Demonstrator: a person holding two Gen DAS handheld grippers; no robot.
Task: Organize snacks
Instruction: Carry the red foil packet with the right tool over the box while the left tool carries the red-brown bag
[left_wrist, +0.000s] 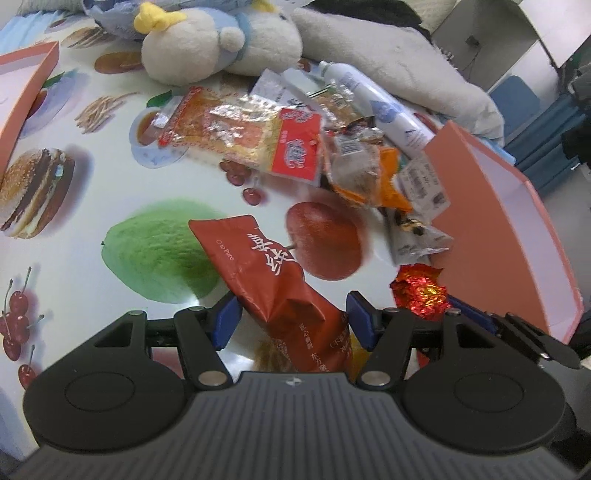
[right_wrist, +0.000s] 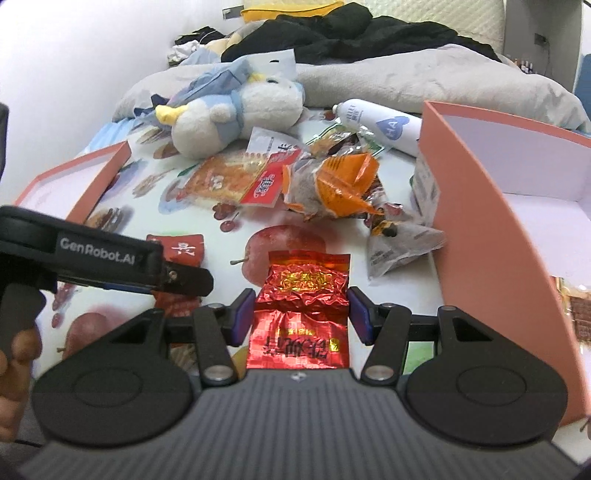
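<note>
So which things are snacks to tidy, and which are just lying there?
For the job: dark red packet, shiny red packet, snack pile, pink boxes.
Just lying about: plush toy, spray can, blanket.

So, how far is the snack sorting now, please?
Nothing looks sorted yet: what shows of the right box and the left box is bare. In hand: the left gripper holds a dark red packet, and the right gripper holds a shiny red foil packet. Left: the snack pile in the middle of the table.
</note>
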